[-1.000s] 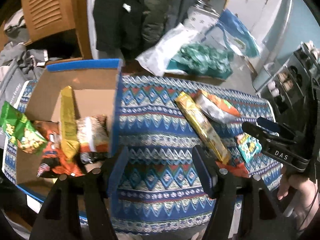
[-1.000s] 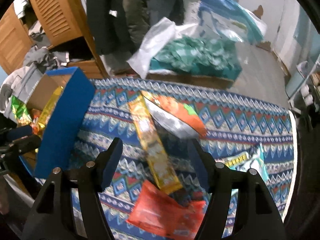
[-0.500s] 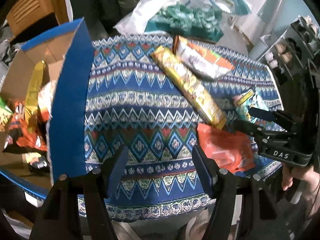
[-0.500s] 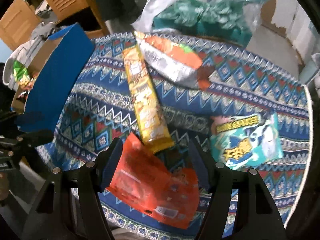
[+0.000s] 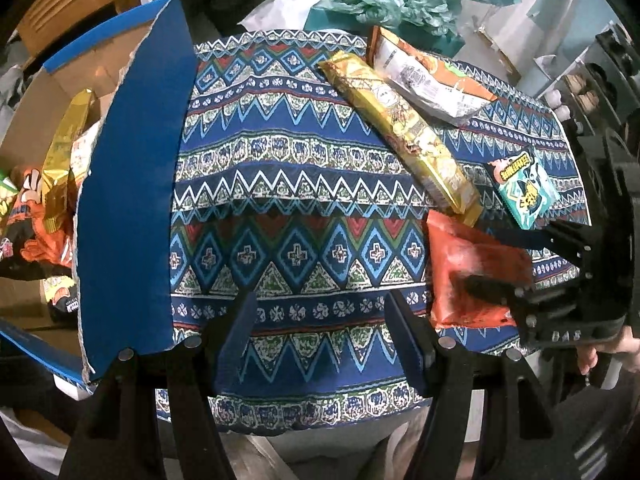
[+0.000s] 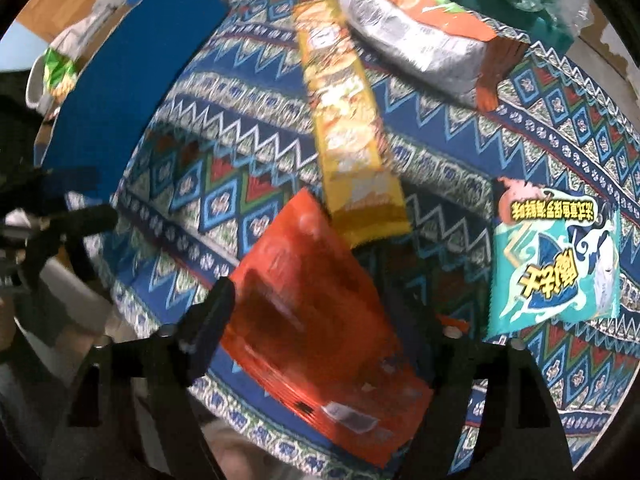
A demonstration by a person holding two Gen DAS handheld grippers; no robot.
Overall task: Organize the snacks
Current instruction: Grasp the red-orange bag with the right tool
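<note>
tablecloth (image 5: 304, 184): woven patterned cloth, matt
red packet (image 6: 320, 312): glossy plastic film
box (image 5: 128, 200): matt blue cardboard, raw brown inside

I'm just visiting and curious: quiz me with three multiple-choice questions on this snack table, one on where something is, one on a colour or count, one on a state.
1. Where does the orange packet lie?
A. inside the cardboard box
B. on the patterned cloth, between the right gripper's fingers
C. on the floor

2. How many snack packets lie on the cloth outside the box?
A. two
B. four
C. six

3. What is between the left gripper's fingers?
A. a green packet
B. the long yellow packet
C. no snack, only cloth beneath

Answers:
1 B: the right gripper straddles the orange packet near the table's edge, jaws opening.
2 B: orange, long yellow, teal and silver-orange packets.
3 C: the left gripper shows only cloth in its gap; the box is beside it.
</note>
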